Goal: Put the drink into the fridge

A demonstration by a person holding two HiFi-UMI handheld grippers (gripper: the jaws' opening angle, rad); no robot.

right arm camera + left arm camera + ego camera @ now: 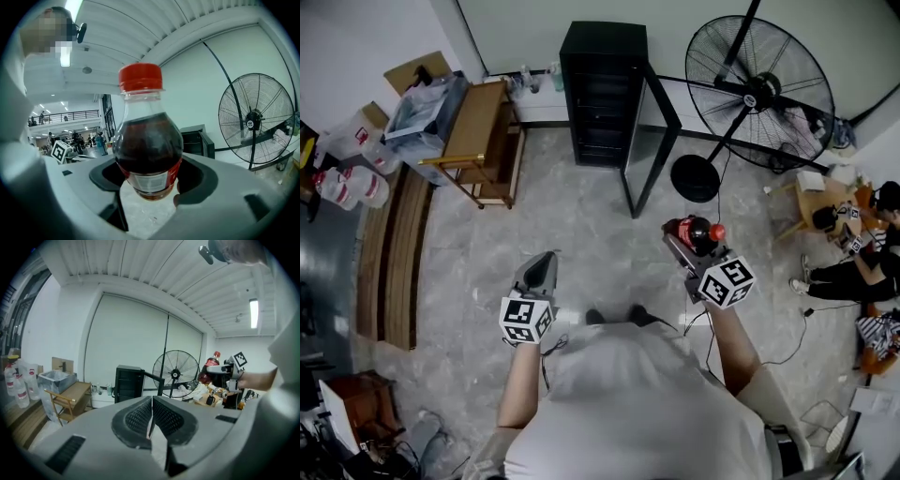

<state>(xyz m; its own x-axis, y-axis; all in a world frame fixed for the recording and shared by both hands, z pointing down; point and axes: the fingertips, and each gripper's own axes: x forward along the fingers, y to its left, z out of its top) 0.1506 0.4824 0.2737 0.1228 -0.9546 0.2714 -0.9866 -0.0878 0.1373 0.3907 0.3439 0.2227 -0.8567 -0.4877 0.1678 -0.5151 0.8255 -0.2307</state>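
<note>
Both forearms reach out from the person's pale shirt (628,412), each hand carrying one claw aimed nearly level across the floor (581,234). On the left side, the left claw (546,261) has its jaws pressed together with nothing between them. To the right, the right claw (686,240) grips the one drink bottle (697,231) around its lower body, upright, red cap on top. Ahead stands one black fridge (602,94), well apart from the bottle, its door (652,141) swung open. One pedestal fan (759,89) stands just beside that door, one wooden table (478,122) to the fridge's left, and one seated person (853,267) at the far right.
</note>
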